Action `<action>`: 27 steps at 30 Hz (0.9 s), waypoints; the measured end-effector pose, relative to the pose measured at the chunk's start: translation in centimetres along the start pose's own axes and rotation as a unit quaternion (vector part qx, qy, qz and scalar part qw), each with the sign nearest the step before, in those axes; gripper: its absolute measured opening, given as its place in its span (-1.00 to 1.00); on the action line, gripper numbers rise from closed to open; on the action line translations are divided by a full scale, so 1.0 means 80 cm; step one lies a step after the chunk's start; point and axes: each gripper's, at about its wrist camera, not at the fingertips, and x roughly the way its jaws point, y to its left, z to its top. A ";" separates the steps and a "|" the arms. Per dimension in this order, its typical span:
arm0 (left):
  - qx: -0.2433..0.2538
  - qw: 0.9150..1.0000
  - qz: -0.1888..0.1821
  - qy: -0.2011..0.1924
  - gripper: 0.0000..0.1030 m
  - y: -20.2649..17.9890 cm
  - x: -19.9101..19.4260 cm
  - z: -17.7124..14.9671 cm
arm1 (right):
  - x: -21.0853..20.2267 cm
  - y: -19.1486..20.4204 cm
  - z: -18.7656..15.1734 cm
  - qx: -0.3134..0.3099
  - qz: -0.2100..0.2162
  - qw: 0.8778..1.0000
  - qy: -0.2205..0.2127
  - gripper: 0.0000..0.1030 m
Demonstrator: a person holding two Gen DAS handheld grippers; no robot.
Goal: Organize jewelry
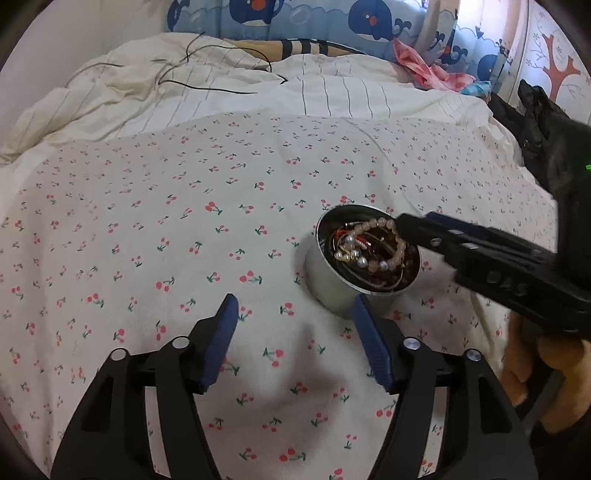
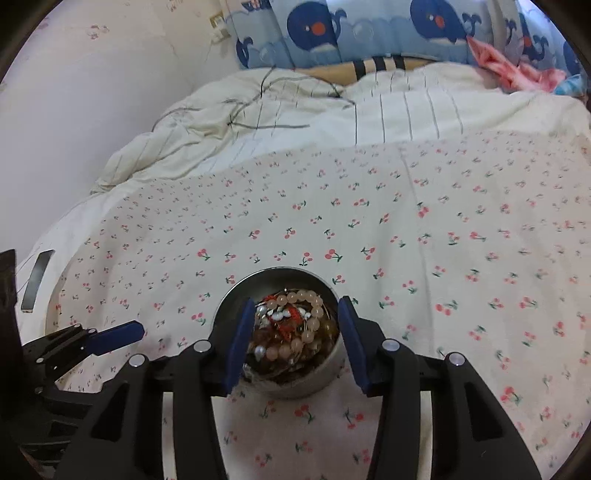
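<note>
A round metal tin stands on the cherry-print sheet, filled with jewelry: a pink bead bracelet, pearls and dark beads. My left gripper is open and empty just in front and left of the tin. My right gripper is open and hovers directly over the tin, with the pink bead bracelet between its pads, not gripped. In the left wrist view the right gripper's fingers reach over the tin's right rim. The left gripper's blue pad shows at left in the right wrist view.
A rumpled white striped duvet with a thin black cable lies behind. Whale-print cushions line the back wall. Pink cloth lies at the back right. A dark flat object lies at the bed's left edge.
</note>
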 end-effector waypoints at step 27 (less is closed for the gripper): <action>0.011 0.994 0.085 -0.064 0.78 -0.037 -0.037 -0.053 | -0.091 0.007 -0.103 -0.048 -0.104 0.993 -0.026 0.50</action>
